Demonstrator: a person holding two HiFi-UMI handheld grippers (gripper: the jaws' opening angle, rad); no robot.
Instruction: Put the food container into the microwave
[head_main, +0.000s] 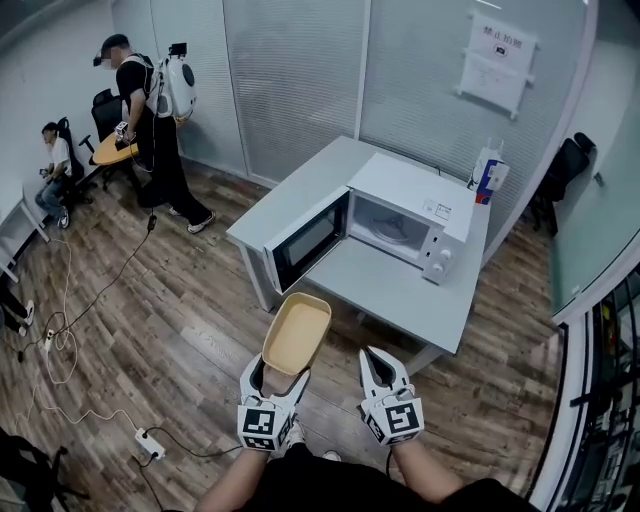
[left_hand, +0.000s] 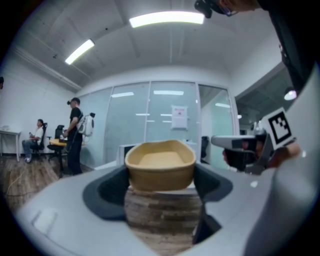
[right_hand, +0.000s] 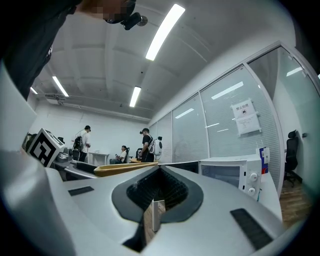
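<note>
A tan oval food container (head_main: 297, 333) is held out in front of me, empty, with my left gripper (head_main: 277, 376) shut on its near end. In the left gripper view the container (left_hand: 160, 165) sits level between the jaws. The white microwave (head_main: 400, 215) stands on the grey table (head_main: 385, 290) ahead, its door (head_main: 308, 238) swung wide open to the left and its cavity showing. The container is well short of the table. My right gripper (head_main: 376, 358) hangs beside the left one, shut with nothing in it. In the right gripper view the container's rim (right_hand: 125, 168) appears edge-on at left and the microwave (right_hand: 232, 175) at right.
A blue, white and red carton (head_main: 488, 178) stands on the table behind the microwave. Cables and a power strip (head_main: 148, 443) lie on the wooden floor at left. A standing person (head_main: 150, 120) and a seated person (head_main: 55, 165) are far back left. Glass partitions close the room behind the table.
</note>
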